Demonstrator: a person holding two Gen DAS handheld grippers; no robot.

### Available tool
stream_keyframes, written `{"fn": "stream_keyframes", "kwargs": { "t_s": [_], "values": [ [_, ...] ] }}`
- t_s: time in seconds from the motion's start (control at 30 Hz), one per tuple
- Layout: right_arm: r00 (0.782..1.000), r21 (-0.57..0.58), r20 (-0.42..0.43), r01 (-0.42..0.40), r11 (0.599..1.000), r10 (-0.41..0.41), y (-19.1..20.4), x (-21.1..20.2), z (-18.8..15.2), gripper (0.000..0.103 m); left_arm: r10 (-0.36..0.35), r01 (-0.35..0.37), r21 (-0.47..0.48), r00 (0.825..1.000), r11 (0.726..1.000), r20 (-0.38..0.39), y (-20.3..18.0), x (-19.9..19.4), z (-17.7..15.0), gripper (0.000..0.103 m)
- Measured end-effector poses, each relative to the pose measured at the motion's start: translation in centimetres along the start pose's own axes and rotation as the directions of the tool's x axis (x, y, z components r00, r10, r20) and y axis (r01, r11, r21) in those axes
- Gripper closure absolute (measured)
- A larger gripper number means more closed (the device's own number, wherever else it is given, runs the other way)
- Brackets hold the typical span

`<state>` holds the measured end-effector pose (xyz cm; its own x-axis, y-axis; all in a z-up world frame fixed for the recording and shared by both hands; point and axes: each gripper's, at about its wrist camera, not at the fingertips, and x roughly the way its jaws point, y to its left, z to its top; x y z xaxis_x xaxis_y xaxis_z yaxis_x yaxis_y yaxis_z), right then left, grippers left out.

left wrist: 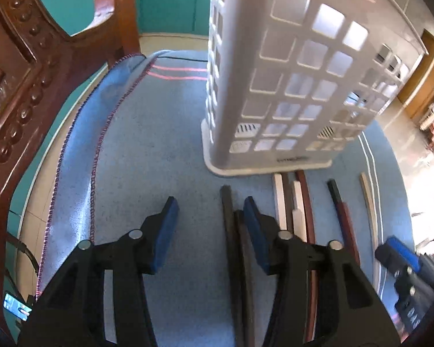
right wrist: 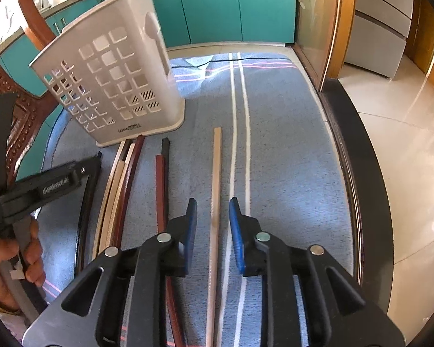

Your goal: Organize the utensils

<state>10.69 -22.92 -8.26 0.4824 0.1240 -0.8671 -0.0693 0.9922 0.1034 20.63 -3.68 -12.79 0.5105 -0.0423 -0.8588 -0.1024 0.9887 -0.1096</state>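
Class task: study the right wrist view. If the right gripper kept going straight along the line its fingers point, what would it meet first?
Probably the pale wooden chopstick, which lies between the open right gripper fingers on the blue cloth. Depth is unclear; nothing else shows in that line.

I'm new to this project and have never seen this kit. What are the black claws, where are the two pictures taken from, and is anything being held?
A person holds two hand-operated claws, each carrying a camera looking along its fingers. One picture looks past the left claw, the other past the right claw. A white slotted utensil holder stands on a blue cloth, with chopsticks lying before it. Both claws are open. The pale wooden chopstick lies between the right claw's fingers, ungripped; nothing is held.
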Motion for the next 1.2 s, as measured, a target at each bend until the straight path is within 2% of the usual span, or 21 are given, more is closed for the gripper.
{"fn": "stream_keyframes", "kwargs": {
  "t_s": [0.1,0.17,0.27,0.3,0.37,0.53,0.63,0.73,0.8,1.03,1.2],
  "values": [
    [1.000,0.000,0.000,-0.002,1.000,0.002,0.1,0.0,0.0,0.080,0.042,-0.042,0.000,0.999,0.999,0.007,1.0,0.0,0.3,0.087],
    [1.000,0.004,0.005,-0.003,1.000,0.003,-0.1,-0.2,0.1,0.080,0.007,-0.007,-0.005,1.000,1.000,-0.004,1.8,-0.3,0.4,0.086],
    [1.000,0.025,0.009,0.003,1.000,-0.004,-0.7,-0.4,0.3,0.080,-0.081,0.080,-0.022,0.996,0.997,-0.030,3.3,-0.6,0.2,0.087],
    [1.000,0.036,0.009,0.006,0.999,-0.006,-0.9,-0.4,0.4,0.080,-0.140,0.139,-0.032,0.989,0.990,-0.044,3.8,-0.8,-0.1,0.088],
    [1.000,0.049,0.008,0.006,0.999,-0.006,-1.2,-0.4,0.5,0.080,-0.207,0.206,-0.033,0.976,0.978,-0.060,4.6,-1.3,-0.7,0.089],
    [1.000,0.041,0.003,0.002,0.999,-0.002,-0.8,-0.3,0.6,0.080,-0.256,0.256,-0.009,0.966,0.967,-0.043,4.5,-3.5,-2.0,0.089],
    [1.000,0.028,-0.004,0.003,1.000,-0.003,-0.3,0.1,0.5,0.078,-0.235,0.234,-0.037,0.972,0.972,-0.029,5.4,-3.8,-1.4,0.089],
    [1.000,0.025,-0.008,0.006,1.000,-0.006,-0.1,0.3,0.5,0.072,-0.214,0.212,-0.059,0.976,0.976,-0.032,6.4,-4.1,-1.2,0.078],
    [1.000,0.027,-0.010,0.009,1.000,-0.009,-0.2,0.5,0.6,0.072,-0.176,0.173,-0.055,0.984,0.983,-0.041,7.1,-2.7,-0.9,0.073],
    [1.000,0.021,-0.021,0.020,1.000,-0.020,0.0,1.0,0.5,0.072,-0.083,0.084,0.019,0.995,0.996,-0.052,5.6,-2.1,-2.3,0.073],
    [0.999,0.010,-0.031,0.037,0.999,-0.036,0.4,1.7,0.3,0.072,-0.072,0.074,0.040,0.996,0.996,-0.045,5.0,-1.8,-2.5,0.073]
  ]
}}
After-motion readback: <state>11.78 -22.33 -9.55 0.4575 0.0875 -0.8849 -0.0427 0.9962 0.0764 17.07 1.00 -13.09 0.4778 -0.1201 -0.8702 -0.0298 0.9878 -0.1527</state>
